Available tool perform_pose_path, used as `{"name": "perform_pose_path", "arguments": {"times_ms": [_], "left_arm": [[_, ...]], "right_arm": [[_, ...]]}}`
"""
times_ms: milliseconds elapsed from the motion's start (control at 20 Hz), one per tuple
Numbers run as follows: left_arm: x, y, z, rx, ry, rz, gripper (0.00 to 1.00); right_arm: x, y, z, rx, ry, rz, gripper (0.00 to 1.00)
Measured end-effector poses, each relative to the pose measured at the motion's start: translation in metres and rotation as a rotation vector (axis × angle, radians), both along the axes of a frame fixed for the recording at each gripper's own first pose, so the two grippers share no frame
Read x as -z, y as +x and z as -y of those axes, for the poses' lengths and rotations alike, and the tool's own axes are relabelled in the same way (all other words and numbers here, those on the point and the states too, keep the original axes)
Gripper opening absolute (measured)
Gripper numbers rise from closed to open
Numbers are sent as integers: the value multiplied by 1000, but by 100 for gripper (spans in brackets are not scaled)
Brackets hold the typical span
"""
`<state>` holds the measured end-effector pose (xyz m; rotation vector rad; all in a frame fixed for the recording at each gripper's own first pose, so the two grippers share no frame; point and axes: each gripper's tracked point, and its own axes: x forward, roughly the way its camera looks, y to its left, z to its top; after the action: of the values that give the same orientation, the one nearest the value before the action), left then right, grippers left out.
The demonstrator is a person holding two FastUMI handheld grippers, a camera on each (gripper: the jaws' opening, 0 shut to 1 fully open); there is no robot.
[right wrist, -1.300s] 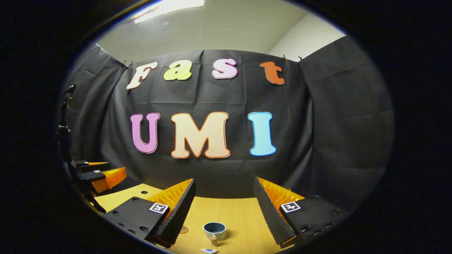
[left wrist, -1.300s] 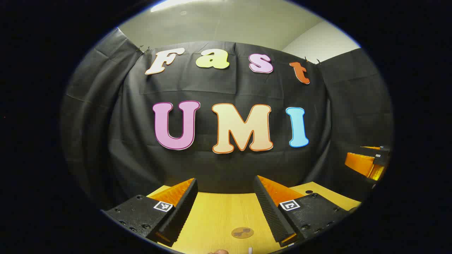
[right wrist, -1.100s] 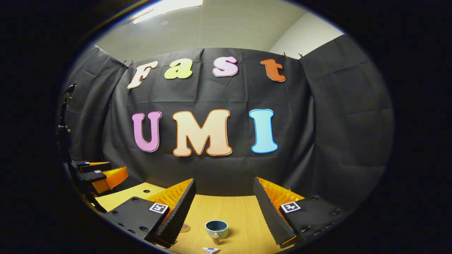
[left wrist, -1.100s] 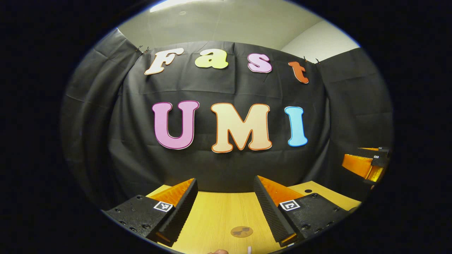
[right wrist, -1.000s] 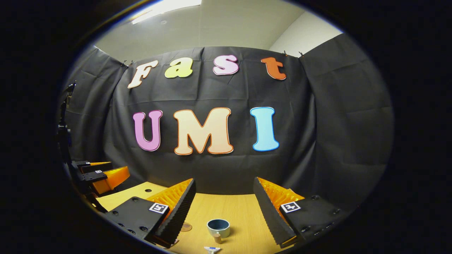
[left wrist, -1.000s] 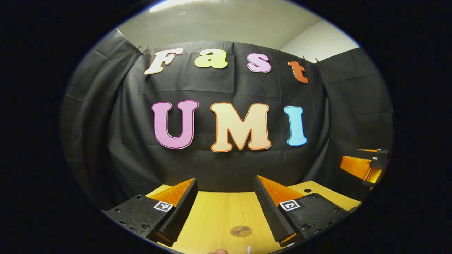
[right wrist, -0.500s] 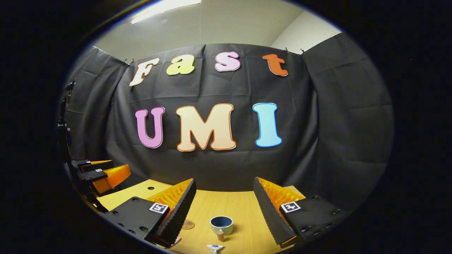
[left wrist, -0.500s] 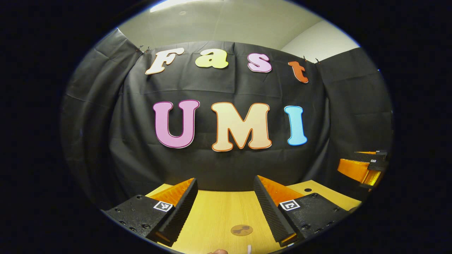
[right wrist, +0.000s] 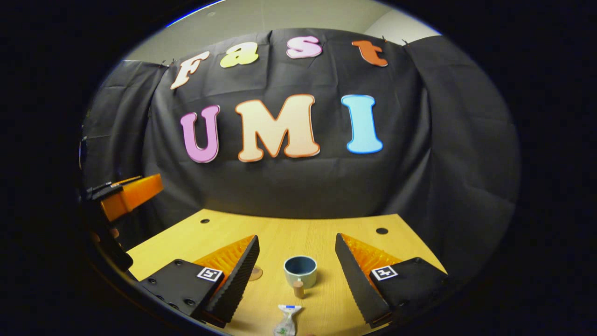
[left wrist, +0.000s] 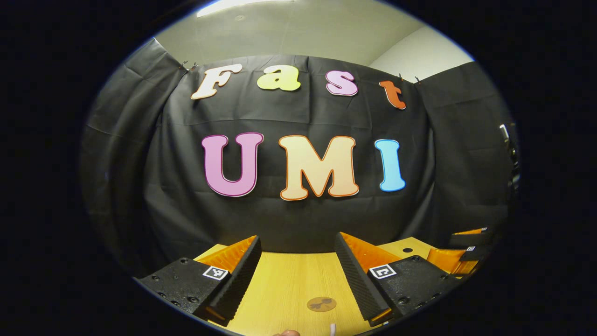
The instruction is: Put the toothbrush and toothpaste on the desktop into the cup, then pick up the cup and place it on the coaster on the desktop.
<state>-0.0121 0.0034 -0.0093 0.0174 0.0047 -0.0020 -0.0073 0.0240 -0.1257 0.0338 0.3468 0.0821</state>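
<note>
- Left gripper (left wrist: pixel 296 261): jaws wide apart, empty, above bench (left wrist: pixel 284 284); coaster (left wrist: pixel 321 304) ahead.
- Right gripper (right wrist: pixel 297 261): jaws wide apart, empty; cup (right wrist: pixel 300 271) and toothpaste (right wrist: pixel 286 320) between them.

In the right gripper view the wide gap between the right gripper's (right wrist: pixel 296 280) parted black-and-orange fingers frames three things standing on the pale wooden desktop (right wrist: pixel 326 228): a small blue-lined ceramic cup (right wrist: pixel 300 271), a short cork-coloured peg (right wrist: pixel 298 289) just in front of it, and a crumpled white toothpaste tube (right wrist: pixel 287 319) nearest; bare wood lies beyond the cup up to the black cloth wall (right wrist: pixel 443 140); in the left gripper view the left gripper's (left wrist: pixel 296 280) open fingers frame bare wood, broken by a flat round brown coaster (left wrist: pixel 321 304).
</note>
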Motion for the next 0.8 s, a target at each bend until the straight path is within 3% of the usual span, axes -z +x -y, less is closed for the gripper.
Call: {"name": "perform_pose_path", "arguments": {"times_ms": [500, 800], "left_arm": [[10, 1, -12, -27, 20, -27, 93], [16, 6, -16, -40, 27, -45, 94]], "right_arm": [[122, -24, -4, -35, -11, -360, 95], [183, -47, -11, -70, -17, -582, 99]]}}
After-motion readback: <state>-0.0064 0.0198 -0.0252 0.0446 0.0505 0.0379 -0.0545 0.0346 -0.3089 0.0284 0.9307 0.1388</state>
